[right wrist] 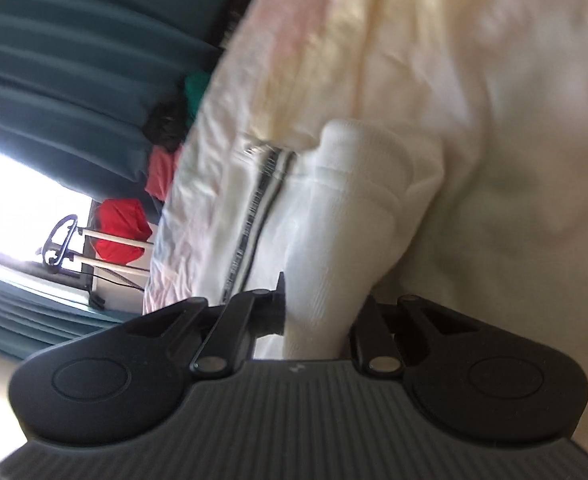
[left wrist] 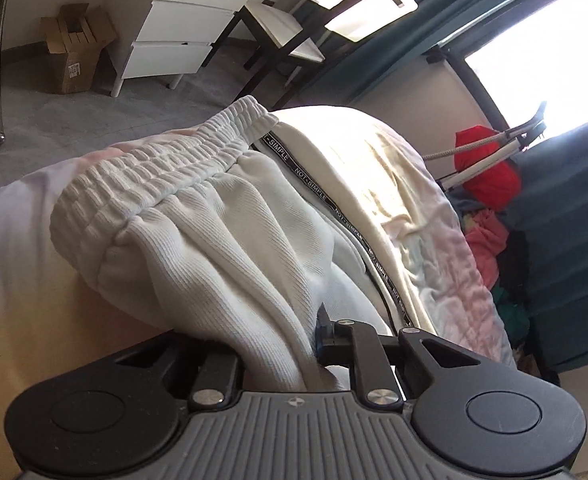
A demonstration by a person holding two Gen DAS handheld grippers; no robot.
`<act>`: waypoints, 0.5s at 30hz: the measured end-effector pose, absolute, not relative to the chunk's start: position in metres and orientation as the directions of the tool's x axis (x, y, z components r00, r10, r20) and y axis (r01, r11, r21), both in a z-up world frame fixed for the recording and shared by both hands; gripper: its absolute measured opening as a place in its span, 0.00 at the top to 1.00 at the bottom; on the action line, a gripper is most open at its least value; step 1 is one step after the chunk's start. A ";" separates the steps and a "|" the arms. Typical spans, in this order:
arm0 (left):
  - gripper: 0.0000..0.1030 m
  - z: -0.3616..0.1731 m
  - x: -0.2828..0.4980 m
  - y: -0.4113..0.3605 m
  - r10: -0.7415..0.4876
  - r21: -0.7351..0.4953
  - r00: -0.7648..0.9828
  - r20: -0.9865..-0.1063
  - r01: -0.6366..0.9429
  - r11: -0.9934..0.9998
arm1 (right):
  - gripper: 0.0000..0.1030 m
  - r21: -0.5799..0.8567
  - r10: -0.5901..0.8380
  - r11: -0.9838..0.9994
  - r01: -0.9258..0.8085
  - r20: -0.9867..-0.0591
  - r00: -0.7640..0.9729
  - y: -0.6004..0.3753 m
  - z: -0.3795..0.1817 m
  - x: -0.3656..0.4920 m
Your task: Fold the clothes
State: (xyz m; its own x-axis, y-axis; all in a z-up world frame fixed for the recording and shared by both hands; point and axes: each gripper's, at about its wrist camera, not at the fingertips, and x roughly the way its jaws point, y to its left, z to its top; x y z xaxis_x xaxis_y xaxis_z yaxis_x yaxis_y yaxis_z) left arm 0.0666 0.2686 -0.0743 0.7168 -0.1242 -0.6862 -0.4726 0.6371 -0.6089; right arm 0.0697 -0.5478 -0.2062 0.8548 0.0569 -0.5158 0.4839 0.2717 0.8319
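Left gripper (left wrist: 294, 344) clamped on white trousers (left wrist: 198, 216), right gripper (right wrist: 317, 312) clamped on their cuff end, open cardboard box (left wrist: 74, 52) holding dark items.

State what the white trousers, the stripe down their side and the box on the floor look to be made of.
White trousers: soft ribbed knit, probably cotton jersey; fine ribs, gathered elastic waist.
Stripe: woven black tape, slightly glossy, with printed white lettering.
Box: plain brown cardboard, matte, flaps open.

Grey carpet (left wrist: 94, 140), white drawer unit (left wrist: 182, 20), black-framed chair (left wrist: 282, 36), teal curtains (left wrist: 565, 216), bright window (left wrist: 541, 60)
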 end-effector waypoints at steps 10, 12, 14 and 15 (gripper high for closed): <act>0.37 -0.035 0.022 0.228 0.023 -0.426 0.757 -0.653 -0.392 0.815 | 0.70 0.866 0.077 0.165 0.472 -0.488 0.869 -0.548 -0.227 0.066; 0.27 -0.024 0.016 0.221 0.045 -0.411 0.794 -0.606 -0.361 0.837 | 0.63 0.861 0.062 0.200 0.469 -0.488 0.870 -0.546 -0.225 0.069; 0.24 -0.015 0.015 0.209 0.063 -0.378 0.818 -0.571 -0.330 0.865 | 0.54 0.846 0.058 0.241 0.475 -0.501 0.864 -0.542 -0.223 0.076; 0.23 -0.012 0.015 0.200 0.080 -0.337 0.827 -0.557 -0.313 0.888 | 0.54 0.838 0.058 0.261 0.478 -0.508 0.859 -0.539 -0.222 0.080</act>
